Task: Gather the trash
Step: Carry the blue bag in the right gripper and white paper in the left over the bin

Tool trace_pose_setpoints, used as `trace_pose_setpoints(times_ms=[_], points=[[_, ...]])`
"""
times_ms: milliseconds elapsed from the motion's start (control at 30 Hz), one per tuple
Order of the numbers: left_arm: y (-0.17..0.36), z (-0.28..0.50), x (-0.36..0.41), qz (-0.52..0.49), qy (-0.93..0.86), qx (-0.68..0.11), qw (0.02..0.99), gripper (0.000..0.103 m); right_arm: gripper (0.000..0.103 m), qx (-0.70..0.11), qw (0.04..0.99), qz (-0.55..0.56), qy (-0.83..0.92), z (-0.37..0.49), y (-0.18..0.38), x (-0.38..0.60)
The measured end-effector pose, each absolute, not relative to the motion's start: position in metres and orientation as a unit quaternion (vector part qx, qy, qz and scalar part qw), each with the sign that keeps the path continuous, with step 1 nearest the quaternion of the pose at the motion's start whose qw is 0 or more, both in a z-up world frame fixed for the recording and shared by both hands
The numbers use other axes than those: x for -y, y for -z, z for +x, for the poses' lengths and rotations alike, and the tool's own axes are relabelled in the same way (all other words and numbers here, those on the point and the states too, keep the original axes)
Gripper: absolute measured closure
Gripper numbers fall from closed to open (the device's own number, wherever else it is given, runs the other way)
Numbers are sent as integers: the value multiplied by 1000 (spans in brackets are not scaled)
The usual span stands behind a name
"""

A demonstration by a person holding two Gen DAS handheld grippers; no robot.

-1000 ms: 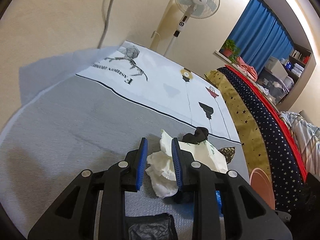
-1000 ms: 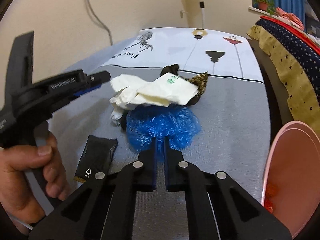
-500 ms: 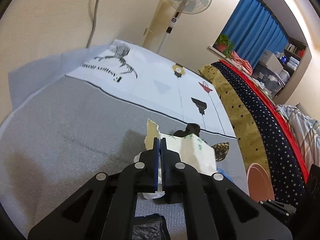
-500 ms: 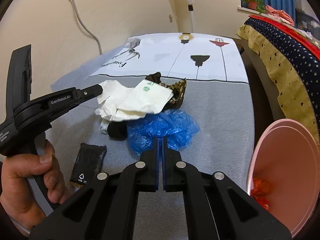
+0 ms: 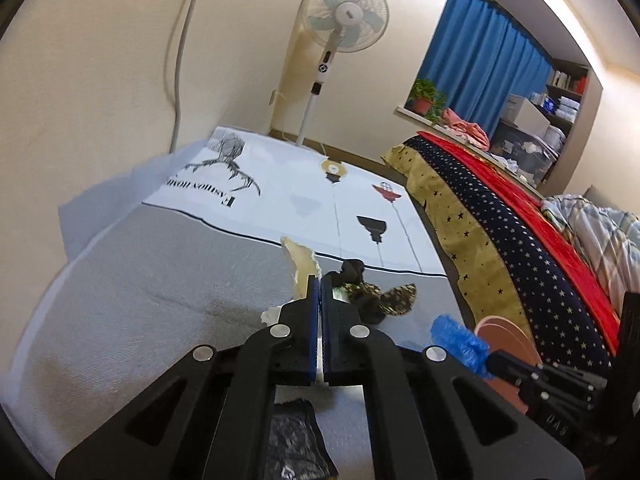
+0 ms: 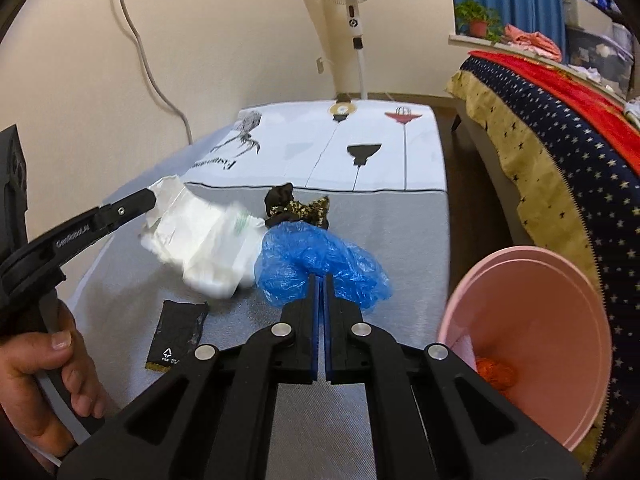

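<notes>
Between the closed left gripper (image 5: 320,280) jaws sits white tissue (image 6: 200,236); right gripper (image 6: 320,278) pinches blue plastic (image 6: 316,260).

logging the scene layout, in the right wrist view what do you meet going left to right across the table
left gripper → white paper wad → blue plastic bag → pink bin
</notes>
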State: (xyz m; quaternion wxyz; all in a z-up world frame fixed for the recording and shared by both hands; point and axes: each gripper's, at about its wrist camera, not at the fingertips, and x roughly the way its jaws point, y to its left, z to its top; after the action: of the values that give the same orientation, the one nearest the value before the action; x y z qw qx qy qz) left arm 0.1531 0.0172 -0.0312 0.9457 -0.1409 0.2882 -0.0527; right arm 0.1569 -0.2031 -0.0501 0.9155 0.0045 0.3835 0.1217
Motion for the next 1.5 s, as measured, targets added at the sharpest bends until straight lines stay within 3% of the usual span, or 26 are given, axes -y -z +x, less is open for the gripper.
trace_pose_setpoints(times_ms=[567,1000,1500], points=[[-23,99,25,-83,118,-283,948,102,101,-344,934,35,-90,107,-14,259],[-31,93,51,-81,178,-300,934,102,101,-351,932,40,-86,92,-58,304],[-22,91,98,-55,210,-278,936,102,101,-334,939,70,-39,87,-51,348]])
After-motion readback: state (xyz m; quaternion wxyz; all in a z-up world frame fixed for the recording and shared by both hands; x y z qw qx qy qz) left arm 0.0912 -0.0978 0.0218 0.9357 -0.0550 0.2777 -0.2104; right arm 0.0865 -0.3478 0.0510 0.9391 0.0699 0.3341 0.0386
